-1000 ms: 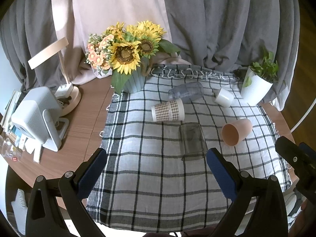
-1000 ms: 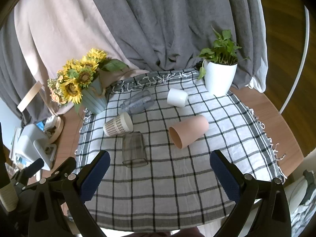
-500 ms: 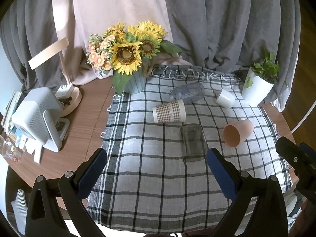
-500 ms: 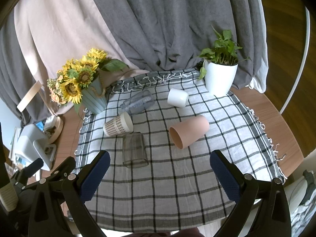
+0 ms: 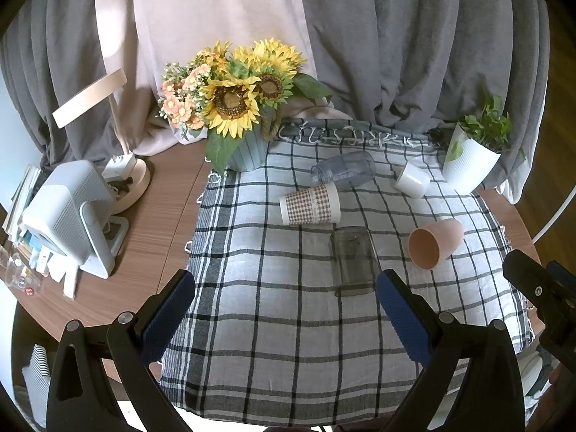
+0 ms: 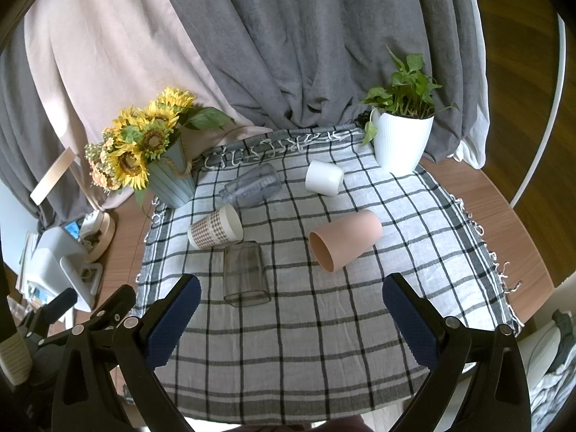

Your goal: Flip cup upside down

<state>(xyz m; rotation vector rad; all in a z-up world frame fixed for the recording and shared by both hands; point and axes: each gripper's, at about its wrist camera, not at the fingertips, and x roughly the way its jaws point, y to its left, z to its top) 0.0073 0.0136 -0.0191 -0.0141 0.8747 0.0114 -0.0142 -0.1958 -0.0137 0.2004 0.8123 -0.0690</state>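
Note:
Several cups lie on their sides on a checked cloth [image 5: 288, 324] [image 6: 324, 342]: a pink cup [image 5: 433, 246] [image 6: 345, 240], a brown-checked paper cup [image 5: 309, 204] [image 6: 215, 227], a small white cup [image 5: 412, 181] [image 6: 324, 178], a smoky clear tumbler [image 5: 354, 261] [image 6: 246, 274] and a clear bottle-like glass [image 5: 342, 172] [image 6: 253, 184]. My left gripper [image 5: 286, 315] is open and empty, near the cloth's front edge. My right gripper [image 6: 291, 318] is open and empty, in front of the cups.
A sunflower vase [image 5: 244, 151] [image 6: 169, 176] stands at the cloth's back left, a white plant pot [image 5: 469, 165] [image 6: 401, 140] at the back right. A white appliance [image 5: 68, 216] and a lamp base [image 5: 129, 183] sit on the wooden table's left.
Both views have shifted very slightly; no object has moved and both grippers stay open.

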